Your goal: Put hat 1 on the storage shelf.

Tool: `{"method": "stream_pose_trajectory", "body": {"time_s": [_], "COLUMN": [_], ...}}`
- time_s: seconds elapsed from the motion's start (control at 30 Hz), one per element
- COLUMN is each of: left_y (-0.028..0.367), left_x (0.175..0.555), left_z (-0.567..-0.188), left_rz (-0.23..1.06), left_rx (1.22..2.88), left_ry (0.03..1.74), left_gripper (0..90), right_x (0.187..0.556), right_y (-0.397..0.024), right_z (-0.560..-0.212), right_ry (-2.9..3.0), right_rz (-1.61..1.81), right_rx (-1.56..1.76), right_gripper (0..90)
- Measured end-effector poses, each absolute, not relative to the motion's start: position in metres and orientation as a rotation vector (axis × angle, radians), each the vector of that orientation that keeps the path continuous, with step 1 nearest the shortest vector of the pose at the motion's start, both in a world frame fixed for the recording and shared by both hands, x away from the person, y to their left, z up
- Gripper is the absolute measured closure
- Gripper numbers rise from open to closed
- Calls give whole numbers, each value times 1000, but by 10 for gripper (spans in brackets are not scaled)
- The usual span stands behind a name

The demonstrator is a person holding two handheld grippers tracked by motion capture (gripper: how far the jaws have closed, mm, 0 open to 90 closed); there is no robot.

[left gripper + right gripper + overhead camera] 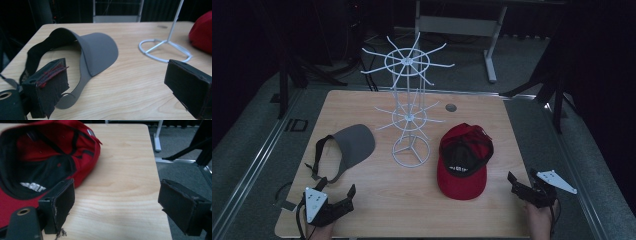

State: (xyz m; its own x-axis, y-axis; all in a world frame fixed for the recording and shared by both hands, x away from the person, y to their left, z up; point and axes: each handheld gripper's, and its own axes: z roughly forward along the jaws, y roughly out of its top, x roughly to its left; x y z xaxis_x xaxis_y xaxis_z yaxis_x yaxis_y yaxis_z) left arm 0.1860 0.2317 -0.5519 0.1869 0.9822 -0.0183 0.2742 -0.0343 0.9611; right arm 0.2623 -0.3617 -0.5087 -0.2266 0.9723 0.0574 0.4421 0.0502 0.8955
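Left gripper (337,196) is held with jaws apart over the near left table edge, nothing between them; grey visor (349,147) lies just ahead of it. Right gripper (523,181) is likewise spread wide and empty, near right edge, beside the upturned red cap (463,162). White lettering inside the cap is seen, unreadable. White wire rack (410,112) stands between visor and cap on the wooden table (412,200).

Dim room, grey carpet (247,135), perhaps black curtains.
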Motion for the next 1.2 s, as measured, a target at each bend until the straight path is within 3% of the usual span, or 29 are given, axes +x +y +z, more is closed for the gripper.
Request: {"method": "stream_pose_trajectory", "body": {"time_s": [0.67, 1.2], "left_y": [224, 212], "left_x": [186, 187], "left_z": [-551, -550], "left_rz": [826, 726], "left_rx": [1516, 1603], "left_ry": [1279, 1242], "left_gripper": [50, 62], "right_x": [295, 337], "right_y": [-343, -325], "right_z": [-458, -459], "right_ry": [1781, 1877], "right_rz": [1164, 1170], "right_rx": [1324, 1315], "right_gripper": [144, 136]}}
